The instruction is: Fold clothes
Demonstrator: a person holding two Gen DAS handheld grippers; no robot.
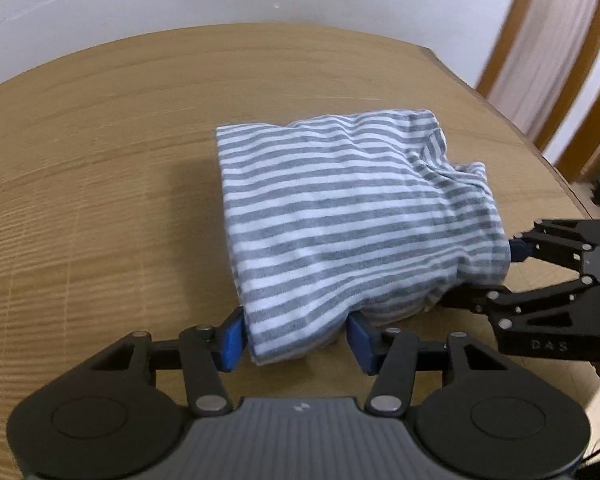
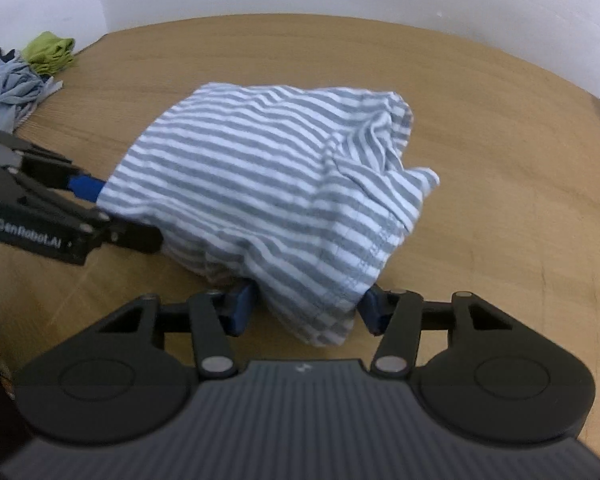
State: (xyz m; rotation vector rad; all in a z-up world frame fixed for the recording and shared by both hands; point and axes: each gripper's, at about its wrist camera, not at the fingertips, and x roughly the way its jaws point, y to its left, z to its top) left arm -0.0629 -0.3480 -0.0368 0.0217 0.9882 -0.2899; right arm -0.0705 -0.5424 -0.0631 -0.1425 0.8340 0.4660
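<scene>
Striped garment (image 1: 340, 216) is being straddled at its near edge by the left tongs (image 1: 296, 340) and the right tongs (image 2: 306, 308), both spread with cloth between the pads. Soft, light and floppy, it is probably best pinched at corners. Grey-and-white folded layers are being rested on the bench (image 1: 100, 160).

One striped garment (image 1: 340, 216), two grippers, left gripper (image 1: 296, 336), right gripper (image 2: 306, 304), one wooden table (image 1: 100, 160), one pile of clothes (image 2: 24, 76)
</scene>
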